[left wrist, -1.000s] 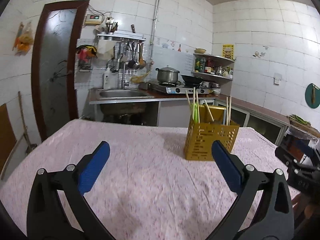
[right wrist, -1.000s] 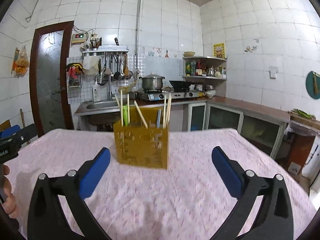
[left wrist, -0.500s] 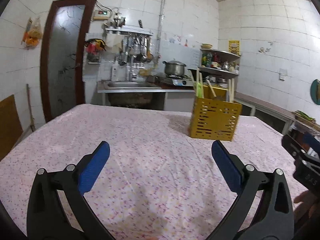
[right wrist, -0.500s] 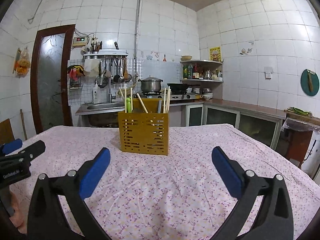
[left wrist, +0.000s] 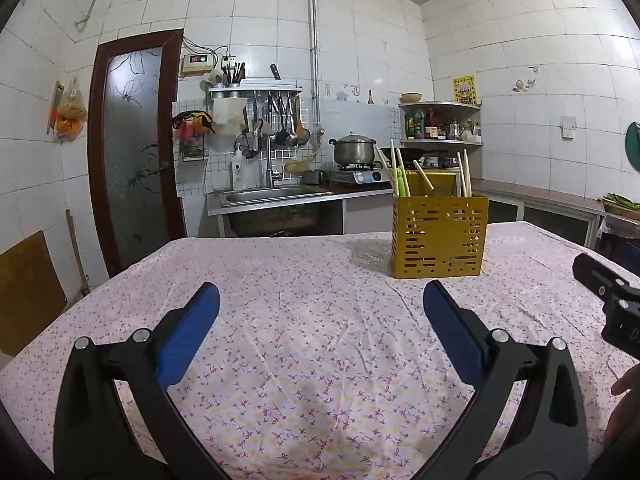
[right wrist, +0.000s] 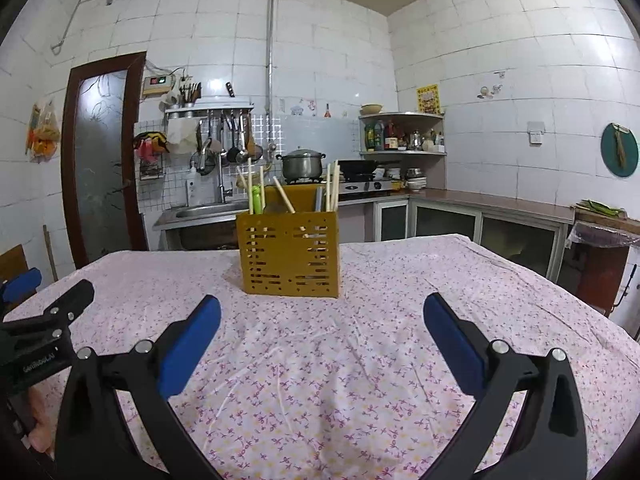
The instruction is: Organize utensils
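Tiled kitchen, floral-clothed worktop [right wrist: 360, 360]: yellow caddy [right wrist: 290, 254] upright mid-cloth with chopsticks [right wrist: 331, 186] inside; we hold both hand-held grippers, left [left wrist: 320, 328] and right [right wrist: 322, 334], wide and empty, judging nothing loose remains, so we retreat level.

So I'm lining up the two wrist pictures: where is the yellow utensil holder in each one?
Left wrist view: the yellow utensil holder stands right of centre on the floral tablecloth, beyond the right fingertip.
Right wrist view: the holder stands just left of centre, between and beyond the open fingers.
Shared landmark: the steel pot on the stove behind it.
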`<state>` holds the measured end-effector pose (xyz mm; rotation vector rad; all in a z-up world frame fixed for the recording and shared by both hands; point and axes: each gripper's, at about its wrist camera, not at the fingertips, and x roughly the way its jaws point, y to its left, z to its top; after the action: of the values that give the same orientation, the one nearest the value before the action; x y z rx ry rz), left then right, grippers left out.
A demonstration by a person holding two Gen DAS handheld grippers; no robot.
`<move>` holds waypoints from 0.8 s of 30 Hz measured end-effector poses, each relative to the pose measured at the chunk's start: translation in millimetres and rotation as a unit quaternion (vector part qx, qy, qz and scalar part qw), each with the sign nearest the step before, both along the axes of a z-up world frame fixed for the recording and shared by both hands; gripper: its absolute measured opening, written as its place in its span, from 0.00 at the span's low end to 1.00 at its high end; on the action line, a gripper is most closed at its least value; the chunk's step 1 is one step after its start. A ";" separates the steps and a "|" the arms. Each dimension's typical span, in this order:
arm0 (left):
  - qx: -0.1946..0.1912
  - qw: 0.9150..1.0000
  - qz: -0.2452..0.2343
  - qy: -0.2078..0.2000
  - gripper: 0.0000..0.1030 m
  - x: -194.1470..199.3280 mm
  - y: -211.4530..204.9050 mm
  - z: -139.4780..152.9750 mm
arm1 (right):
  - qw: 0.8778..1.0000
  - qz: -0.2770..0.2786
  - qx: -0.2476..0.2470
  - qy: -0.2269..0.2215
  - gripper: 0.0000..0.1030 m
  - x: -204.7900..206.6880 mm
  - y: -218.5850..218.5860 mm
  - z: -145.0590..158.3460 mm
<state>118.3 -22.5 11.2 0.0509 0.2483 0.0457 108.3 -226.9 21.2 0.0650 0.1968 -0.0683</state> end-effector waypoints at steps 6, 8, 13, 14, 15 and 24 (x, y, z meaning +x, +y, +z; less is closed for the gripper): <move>-0.004 1.000 -0.001 0.007 0.96 0.9 3.0 -1.9 | 1.000 -0.004 -0.020 -0.010 0.96 -4.3 7.7 0.4; -0.005 1.000 -0.001 0.005 0.96 0.2 3.1 -1.8 | 1.000 -0.005 -0.024 -0.013 0.96 -6.2 8.9 0.7; 0.001 1.000 -0.002 -0.012 0.96 -4.3 1.2 -0.3 | 1.000 -0.009 -0.022 -0.015 0.96 -7.8 8.0 0.6; 0.004 1.000 -0.003 -0.014 0.96 -5.2 0.4 -0.1 | 1.000 -0.009 -0.022 -0.015 0.96 -8.3 7.7 0.8; 0.005 1.000 -0.003 -0.016 0.96 -5.8 0.5 -0.1 | 1.000 -0.008 -0.021 -0.016 0.96 -8.7 7.3 0.9; 0.003 1.000 -0.002 -0.022 0.96 -9.9 1.1 0.4 | 0.999 -0.008 -0.023 -0.020 0.96 -11.3 7.7 1.1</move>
<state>108.4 -21.4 11.7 0.0569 0.2046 0.0436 97.1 -219.2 22.2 0.0215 0.1543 -0.0868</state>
